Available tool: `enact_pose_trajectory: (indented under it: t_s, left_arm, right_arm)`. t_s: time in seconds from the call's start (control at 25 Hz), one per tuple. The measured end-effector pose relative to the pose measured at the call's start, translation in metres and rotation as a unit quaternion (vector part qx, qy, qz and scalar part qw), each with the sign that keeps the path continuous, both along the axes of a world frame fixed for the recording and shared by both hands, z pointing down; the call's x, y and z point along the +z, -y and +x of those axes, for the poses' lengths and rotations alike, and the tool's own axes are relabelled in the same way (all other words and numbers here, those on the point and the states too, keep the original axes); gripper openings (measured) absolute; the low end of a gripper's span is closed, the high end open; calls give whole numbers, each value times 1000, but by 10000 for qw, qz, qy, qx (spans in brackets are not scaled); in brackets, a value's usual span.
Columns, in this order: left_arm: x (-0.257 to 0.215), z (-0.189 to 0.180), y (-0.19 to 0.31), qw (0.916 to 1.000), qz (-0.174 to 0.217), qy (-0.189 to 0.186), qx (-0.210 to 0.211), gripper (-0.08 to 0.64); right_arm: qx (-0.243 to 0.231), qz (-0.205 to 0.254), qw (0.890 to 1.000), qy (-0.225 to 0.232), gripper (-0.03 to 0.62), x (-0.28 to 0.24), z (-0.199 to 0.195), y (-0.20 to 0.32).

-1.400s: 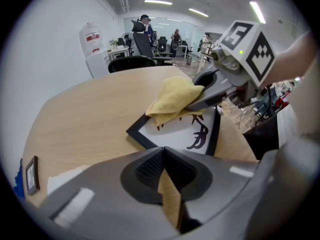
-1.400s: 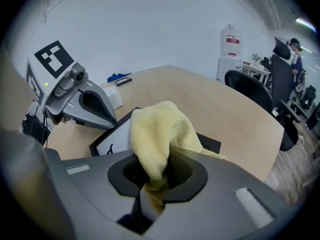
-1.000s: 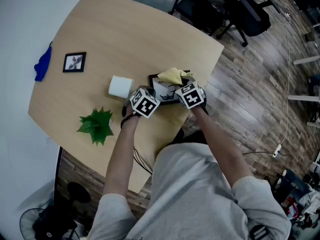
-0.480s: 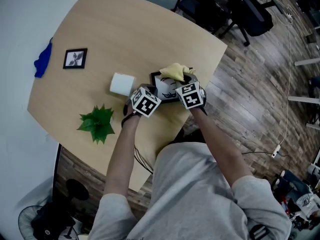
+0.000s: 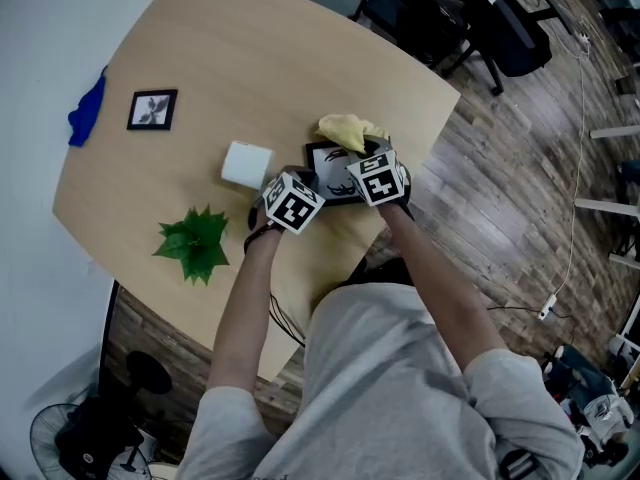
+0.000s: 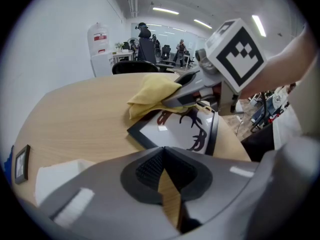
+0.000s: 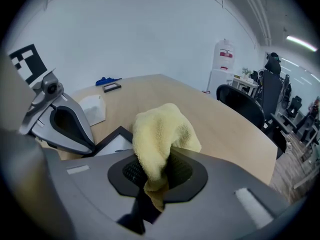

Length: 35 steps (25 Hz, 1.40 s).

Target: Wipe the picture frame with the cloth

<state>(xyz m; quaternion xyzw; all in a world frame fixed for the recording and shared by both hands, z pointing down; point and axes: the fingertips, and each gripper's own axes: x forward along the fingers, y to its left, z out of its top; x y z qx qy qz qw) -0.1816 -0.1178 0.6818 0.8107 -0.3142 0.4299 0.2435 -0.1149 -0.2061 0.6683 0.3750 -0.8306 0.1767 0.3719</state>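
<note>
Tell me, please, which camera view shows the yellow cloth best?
The right gripper view: the yellow cloth fills its centre, pinched in the jaws of the right gripper. The left gripper view shows it from the side, lying over the far corner of the picture frame. The head view shows only a small yellow patch.

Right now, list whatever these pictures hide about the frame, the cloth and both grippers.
- Head view: the marker cubes cover the picture frame's near edge.
- Right gripper view: the yellow cloth clamped in the right gripper hides where it meets the glass.
- Left gripper view: the left gripper's own body hides whether it touches the frame.
- Head view: the small frame's picture is too small to read.
</note>
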Motion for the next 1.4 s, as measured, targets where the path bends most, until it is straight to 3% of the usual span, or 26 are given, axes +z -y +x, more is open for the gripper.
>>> enact_pose_trajectory:
  t_s: [0.32,0.64,1.08,1.4]
  left_arm:
    - [-1,-1,0,9999,87,-85,-55,52]
    - [0,0,0,9999,90,-51,-5,52]
    - [0,-2,0,10000,95,-13,10,52]
    - [0,-2,-1,10000,26,58,72,52]
  right_arm:
    - [-437,-154,9988,164,51,-1,-32,-13]
    - [-1393,-557,9884,244,51,15,-80,-49]
    - [-2381,-747,9683,-122,49,17,-76,-70]
    - [-2641,-728,9614,-270,50,18,-62,-84]
